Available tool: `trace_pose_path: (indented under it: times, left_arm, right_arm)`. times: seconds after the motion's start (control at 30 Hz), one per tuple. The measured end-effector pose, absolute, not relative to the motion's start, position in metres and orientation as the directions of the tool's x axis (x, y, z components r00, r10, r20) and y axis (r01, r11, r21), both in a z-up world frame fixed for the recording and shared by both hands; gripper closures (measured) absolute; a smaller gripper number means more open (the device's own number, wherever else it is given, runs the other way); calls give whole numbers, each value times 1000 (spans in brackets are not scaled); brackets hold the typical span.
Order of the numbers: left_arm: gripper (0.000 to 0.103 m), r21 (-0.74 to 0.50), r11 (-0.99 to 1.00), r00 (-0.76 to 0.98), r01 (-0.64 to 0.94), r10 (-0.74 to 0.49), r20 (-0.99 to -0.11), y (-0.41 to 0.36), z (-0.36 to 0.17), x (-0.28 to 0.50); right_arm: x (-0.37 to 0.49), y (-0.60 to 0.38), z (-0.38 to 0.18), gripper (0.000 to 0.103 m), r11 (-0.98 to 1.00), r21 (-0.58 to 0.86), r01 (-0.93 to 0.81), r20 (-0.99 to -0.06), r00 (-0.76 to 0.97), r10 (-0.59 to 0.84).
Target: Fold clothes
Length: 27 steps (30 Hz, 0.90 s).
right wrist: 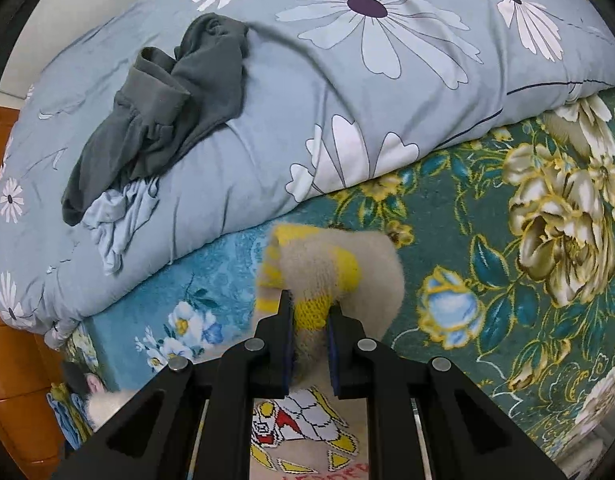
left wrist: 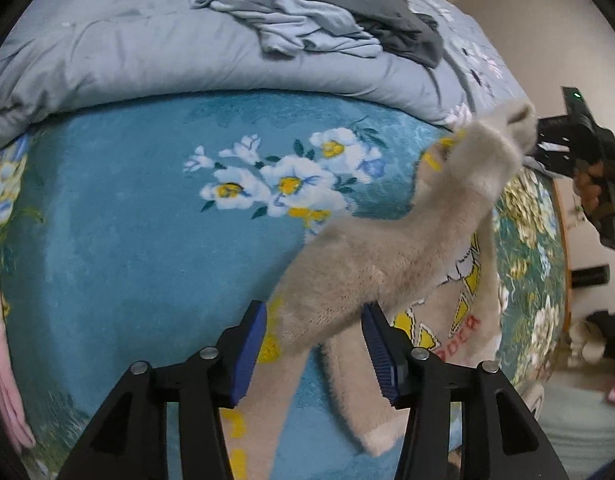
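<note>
Spread over the bed (left wrist: 119, 240) is a teal plush blanket with white and yellow flowers, and on it lies the task's thing, a beige fleece garment (left wrist: 387, 264) with yellow trim and a printed cartoon on its front. In the left wrist view its long axis runs on a slant, from the near part of the bed up toward the far right edge, where one end is lifted off the blanket.

That raised end sits in the right gripper (right wrist: 311, 312); its fingers are nearly closed and pinch a yellow cuff with beige fleece bunched beyond them. The left gripper (left wrist: 313, 344) points steeply down over the lower part of the garment. Its fingers stand about half open on either side of a fleece fold, and the blue pads (left wrist: 249, 354) are not pressing it.

Farther back, a rolled grey-blue quilt (right wrist: 347, 100) with daisy prints lies across the bed. On top of it rest a crumpled dark grey garment (right wrist: 175, 108) and a light blue garment (right wrist: 115, 216).
</note>
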<state>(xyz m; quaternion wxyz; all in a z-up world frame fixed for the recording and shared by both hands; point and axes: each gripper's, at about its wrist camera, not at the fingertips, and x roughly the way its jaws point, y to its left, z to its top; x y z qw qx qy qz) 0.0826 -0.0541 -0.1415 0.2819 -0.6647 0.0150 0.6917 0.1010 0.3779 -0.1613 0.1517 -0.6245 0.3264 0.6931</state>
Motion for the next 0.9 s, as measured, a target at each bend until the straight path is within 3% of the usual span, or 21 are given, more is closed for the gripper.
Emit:
trace_pose_path:
  times: [0.3, 0.37, 0.43, 0.5, 0.73, 0.9]
  left_arm:
    - [48, -366, -812, 101, -455, 361, -927, -51, -162, 85]
    - [59, -366, -822, 93, -437, 363, -927, -53, -167, 82]
    - [85, -367, -833, 80, -413, 369, -926, -54, -170, 76]
    - [91, -370, -848, 48, -380, 382, -923, -58, -170, 69]
    - [94, -380, -899, -41, -220, 397, -917, -72, -177, 18]
    - [95, -330, -917, -77, -226, 354, -932, -51, -183, -34]
  right_arm:
    - [95, 376, -168, 89, -748, 247, -615, -969, -155, -193]
    - [95, 375, -169, 89, -746, 251, -617, -968, -159, -194]
    - [97, 375, -170, 88, -739, 259, -622, -966, -167, -197]
    - [99, 374, -169, 88, -736, 265, -624, -964, -173, -200]
    - [110, 360, -156, 88, -737, 322, -594, -946, -216, -240]
    - [122, 332, -149, 87, -751, 377, -542, -926, -229, -300]
